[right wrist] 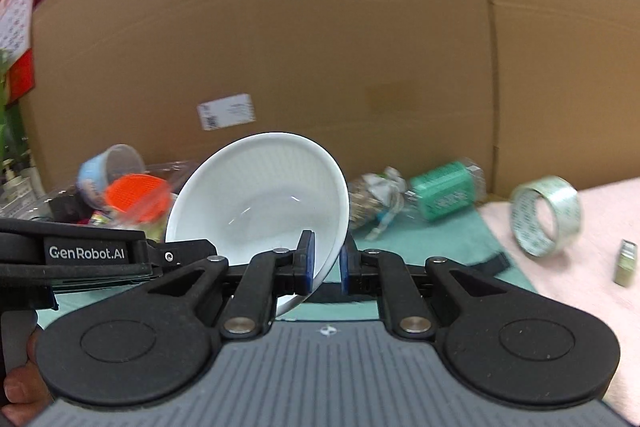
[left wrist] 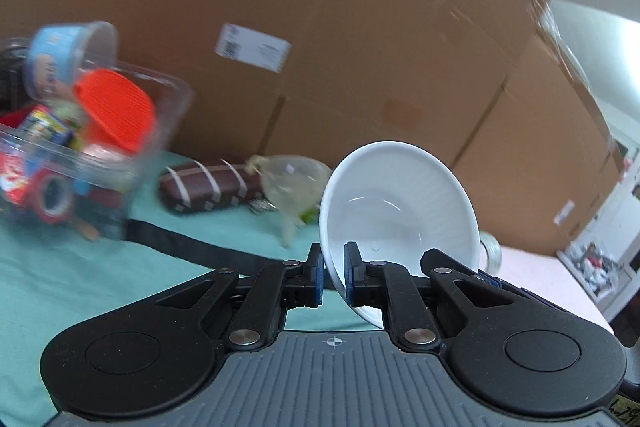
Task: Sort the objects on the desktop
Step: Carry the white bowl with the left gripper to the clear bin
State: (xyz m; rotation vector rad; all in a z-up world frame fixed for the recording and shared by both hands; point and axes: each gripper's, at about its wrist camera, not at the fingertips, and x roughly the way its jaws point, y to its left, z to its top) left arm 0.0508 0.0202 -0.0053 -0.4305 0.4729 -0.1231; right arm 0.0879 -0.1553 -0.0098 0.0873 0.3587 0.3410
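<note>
Left wrist view: the left gripper (left wrist: 333, 273) is closed on the rim of a white bowl (left wrist: 400, 215), one blue pad inside the wall and one outside. The bowl is tilted on edge with its opening toward the camera and is carried above the tabletop (left wrist: 60, 287), which is covered in teal cloth. The right wrist view shows the right gripper (right wrist: 325, 261) pinching the opposite part of the same rim, so both grippers hold the one bowl between them.

To the left stands a clear plastic bin (left wrist: 100, 147), already heaped with an orange lid (left wrist: 118, 107), a blue-labelled cup (left wrist: 64, 55), a roll of red tape (left wrist: 50, 197) and small packets. A brown striped case (left wrist: 208, 185) and a clear crumpled item lie behind the bowl. On the right side a crushed bottle with a green label (right wrist: 440, 191), a roll of clear tape (right wrist: 546, 215) and a small metallic block (right wrist: 626, 263) remain unsorted. Large cardboard boxes (right wrist: 320, 47) close off the rear.

Assessment: the step in hand appears to be the transfer of the bowl, mid-carry. Its destination cannot be told from these frames; the bin is a likely candidate. The next move calls for both grippers to travel together, level the bowl, and release only once it is supported. The bin is crowded, so stable seating is doubtful.
</note>
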